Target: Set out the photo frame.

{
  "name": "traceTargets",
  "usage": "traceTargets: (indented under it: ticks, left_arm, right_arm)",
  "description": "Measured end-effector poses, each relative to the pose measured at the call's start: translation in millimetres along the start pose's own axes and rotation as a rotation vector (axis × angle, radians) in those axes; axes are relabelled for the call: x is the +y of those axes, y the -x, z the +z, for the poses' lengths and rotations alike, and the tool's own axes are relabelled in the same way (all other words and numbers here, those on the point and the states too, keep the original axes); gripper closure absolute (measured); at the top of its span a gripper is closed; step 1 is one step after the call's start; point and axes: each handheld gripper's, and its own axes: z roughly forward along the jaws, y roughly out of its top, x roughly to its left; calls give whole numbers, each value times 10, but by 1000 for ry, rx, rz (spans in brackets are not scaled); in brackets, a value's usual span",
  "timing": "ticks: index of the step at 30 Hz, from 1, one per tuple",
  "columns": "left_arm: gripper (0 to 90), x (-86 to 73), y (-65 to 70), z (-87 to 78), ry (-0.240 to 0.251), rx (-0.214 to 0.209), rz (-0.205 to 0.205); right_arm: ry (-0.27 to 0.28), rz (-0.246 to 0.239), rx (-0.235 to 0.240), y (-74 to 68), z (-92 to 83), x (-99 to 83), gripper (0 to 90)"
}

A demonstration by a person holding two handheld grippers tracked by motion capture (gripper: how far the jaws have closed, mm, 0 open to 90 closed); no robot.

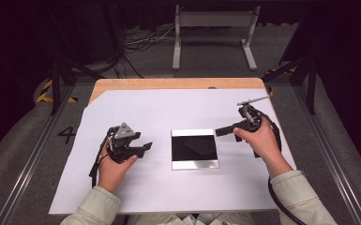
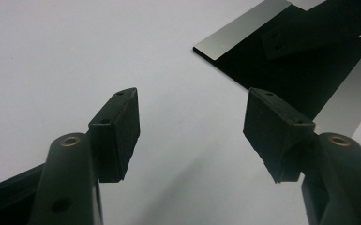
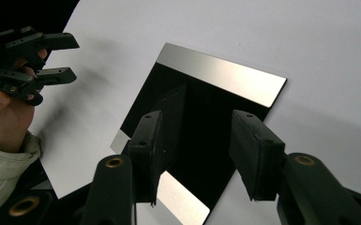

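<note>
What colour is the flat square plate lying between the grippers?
Black plate with silvery bands along two opposite edges, clearest in the right gripper view.

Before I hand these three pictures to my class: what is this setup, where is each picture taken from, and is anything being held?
A person sits at a table and works two hand-held tools with black jaws. The high view looks down from above; the other two views come from cameras riding on each tool. The left gripper rests open on the white sheet. The right gripper hangs over the edge of a shiny mirror-like square plate lying flat in the middle, jaws apart. Neither holds anything.
</note>
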Motion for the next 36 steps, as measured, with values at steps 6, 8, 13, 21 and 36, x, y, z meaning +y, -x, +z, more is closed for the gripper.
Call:
traceTargets:
  ticks: [6,8,13,21,36]
  left_arm:
    - [370,-2,0,8,0,-3,3]
    - [371,-4,3,10,1,-5,-1]
    - [371,-8,3,15,-4,-6,-1]
    - [373,-11,2,15,-7,-2,0]
    - [373,-13,7,24,-11,3,4]
  right_arm:
    - [-9,5,56,29,63,-31,541]
    - [-16,3,59,28,98,-48,531]
    - [-11,64,78,40,140,-78,524]
    - [-24,148,107,62,210,-113,489]
    - [-69,245,160,49,336,-174,514]
